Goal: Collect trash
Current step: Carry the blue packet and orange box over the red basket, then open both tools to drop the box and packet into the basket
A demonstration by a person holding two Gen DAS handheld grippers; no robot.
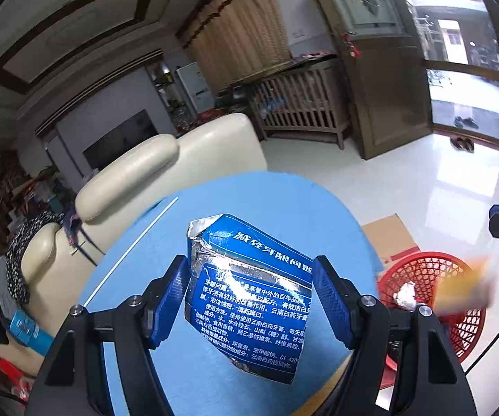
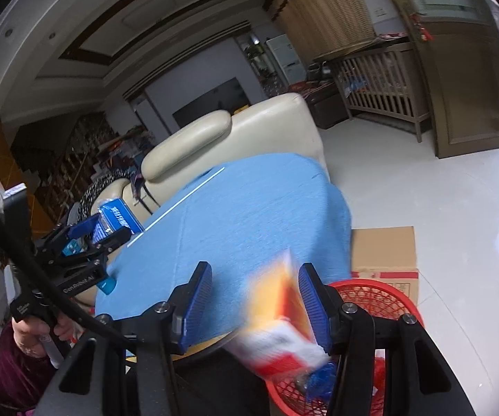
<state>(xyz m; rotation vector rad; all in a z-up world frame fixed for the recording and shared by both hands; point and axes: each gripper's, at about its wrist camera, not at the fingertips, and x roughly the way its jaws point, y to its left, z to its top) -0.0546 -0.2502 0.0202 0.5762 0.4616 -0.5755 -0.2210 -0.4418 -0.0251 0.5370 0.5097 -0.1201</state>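
Trash collection is under way with both grippers loaded or releasing above the blue-covered worktop (image 1: 214, 208). We hold the left gripper (image 1: 249, 298) with its fingers pinching a crumpled blue toothpaste box (image 1: 249, 294); the box's long axis runs roughly along the fingers, away from the camera. The red mesh basket (image 1: 433, 274) stands on the floor off the worktop's edge, to the right of the left gripper and below it, with a crumpled white wad (image 1: 405, 296) already inside. We have the right gripper (image 2: 254, 306) directly over the basket, its fingers spread; a blurred red, orange and white carton (image 2: 280, 326) lies against the right finger, apparently dropping. We judge the left gripper's coming move to be rightward and down, since the basket lies nearer the right gripper.
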